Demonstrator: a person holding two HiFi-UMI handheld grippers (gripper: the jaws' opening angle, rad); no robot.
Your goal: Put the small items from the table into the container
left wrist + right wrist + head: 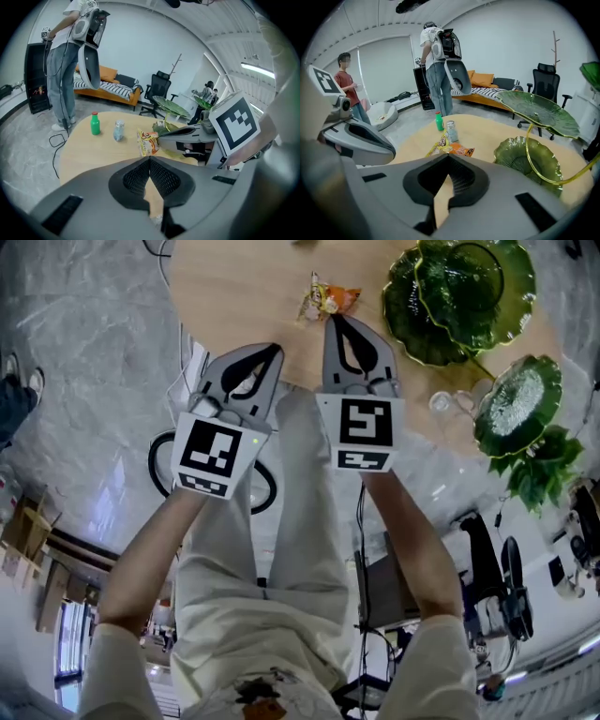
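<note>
Head view shows the left hand-held gripper (273,351) and the right hand-held gripper (335,321) side by side at the near edge of the counter (244,287). Each has its jaws pressed together with nothing between them. That reads as an approach, with no pick begun.

The snack packets (326,301) lie just ahead of the right hand-held gripper's tip, the closest of the small items. In the right gripper view, the green bottle (439,122) and the small jar (451,131) stand upright beyond the packets, farther from both tools.

The green glass bowl (459,296), likely the container, sits ahead and to the right of the right hand-held gripper. None of the items shows inside it. Since packets and bowl are both on that side, the right tool probably goes first, and its jaws must part before it can take anything.
</note>
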